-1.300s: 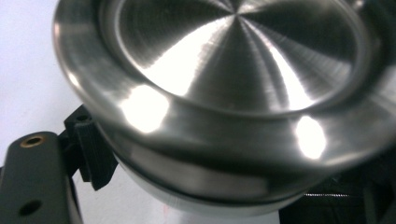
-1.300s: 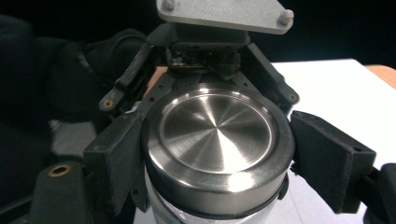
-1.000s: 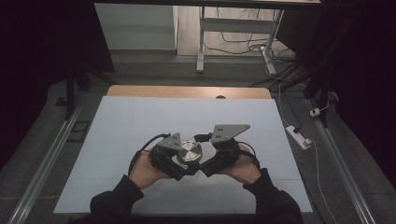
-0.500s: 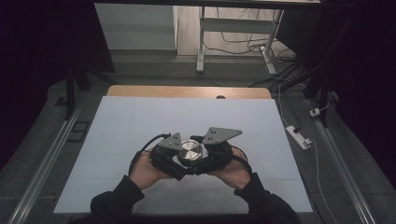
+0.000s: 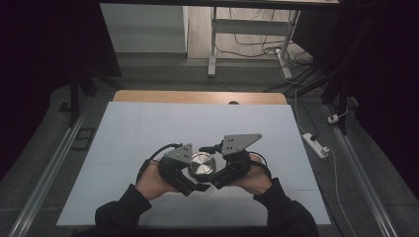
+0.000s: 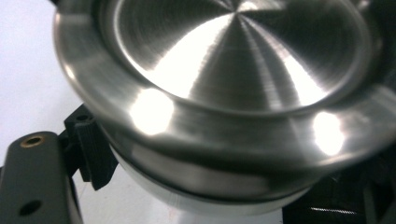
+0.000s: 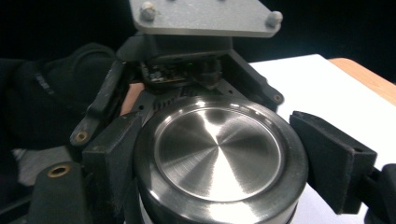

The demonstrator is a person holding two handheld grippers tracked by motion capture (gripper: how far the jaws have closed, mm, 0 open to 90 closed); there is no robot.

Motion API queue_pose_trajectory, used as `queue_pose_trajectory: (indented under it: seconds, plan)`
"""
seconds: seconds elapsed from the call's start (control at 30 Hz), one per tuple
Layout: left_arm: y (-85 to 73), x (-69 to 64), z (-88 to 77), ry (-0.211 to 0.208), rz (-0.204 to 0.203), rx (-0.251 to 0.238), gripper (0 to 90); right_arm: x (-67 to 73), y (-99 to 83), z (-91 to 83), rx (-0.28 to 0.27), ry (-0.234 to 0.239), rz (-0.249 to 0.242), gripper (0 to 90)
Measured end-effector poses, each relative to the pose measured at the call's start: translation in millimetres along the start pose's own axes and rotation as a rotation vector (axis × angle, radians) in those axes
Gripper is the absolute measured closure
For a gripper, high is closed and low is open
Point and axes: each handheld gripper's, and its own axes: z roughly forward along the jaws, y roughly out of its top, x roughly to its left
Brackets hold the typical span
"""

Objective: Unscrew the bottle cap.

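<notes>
item: round steel tin [image 5: 202, 165], brushed lid up, held just above the near middle of your white desk [image 5: 148, 128]. it sits directly between your two tools, equally near both hands: left tool [image 5: 180, 170] on its left flank, right tool [image 5: 225, 170] on its right. right tool's black pads [image 7: 334, 158] pinch the tin's sides. left tool hugs the body under the rim; its grip i cannot tell. no long axis across; its axis stands near upright, lid slightly tilted.
</notes>
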Motion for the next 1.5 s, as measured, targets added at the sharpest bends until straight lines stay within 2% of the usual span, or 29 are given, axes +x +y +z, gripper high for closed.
queue_pose_trajectory:
  seconds: [0.1,0.17,0.3,0.47,0.57,0.73,0.87,0.97,1.03,1.07,1.23,1.27,1.33,1.43,1.5]
  plan:
    - [0.5,-2.3,2.9,-0.007,0.018,0.012,15.5,-3.0,-2.4,-2.1,0.007,0.067,-0.037,20.0]
    - [0.9,-2.1,4.8,-0.001,0.020,0.024,15.6,-4.3,-4.4,-3.0,0.009,0.077,-0.050,19.8]
    - [-1.2,-0.4,7.8,0.016,0.005,0.041,15.5,-5.6,-5.6,-2.6,0.051,0.056,-0.063,18.9]
    - [-2.2,2.1,5.2,0.016,-0.005,0.030,15.5,-7.4,-6.4,-4.7,0.049,0.040,-0.066,16.6]
    - [-2.2,2.6,3.2,0.031,-0.017,0.022,15.5,-7.8,-5.5,-6.8,0.042,0.027,-0.064,16.6]
    - [-3.9,5.4,0.8,0.052,-0.041,0.013,15.5,-8.0,-4.0,-10.5,0.048,-0.012,-0.092,17.5]
    - [-5.1,8.1,-3.3,0.090,-0.075,-0.010,15.6,-9.7,-1.9,-17.7,0.030,-0.062,-0.080,20.9]
    - [-4.3,8.6,-6.0,0.156,-0.098,-0.023,15.5,-6.0,3.2,-19.6,-0.006,-0.107,-0.022,18.8]
    - [-4.4,8.6,-6.5,0.192,-0.109,-0.019,15.5,-0.6,6.8,-15.6,-0.039,-0.118,0.027,18.2]
    - [-4.7,8.6,-6.2,0.199,-0.117,-0.020,15.5,2.7,8.6,-12.1,-0.029,-0.155,0.038,17.7]
    - [-3.1,6.3,-2.3,0.217,-0.117,0.001,15.5,14.6,9.4,6.6,0.020,-0.300,0.037,17.3]
    - [-2.3,5.8,-1.3,0.220,-0.117,0.002,15.5,15.5,9.1,9.5,0.037,-0.316,0.041,17.3]
    - [-1.1,4.4,-0.5,0.222,-0.111,0.007,15.5,17.6,8.3,12.8,0.029,-0.347,0.040,19.7]
    - [-0.9,4.0,-1.7,0.213,-0.100,0.012,15.5,19.4,8.8,12.9,0.027,-0.355,0.030,19.9]
    - [-1.4,4.4,-1.6,0.188,-0.095,0.012,15.5,18.5,9.0,11.7,0.030,-0.333,0.033,20.0]
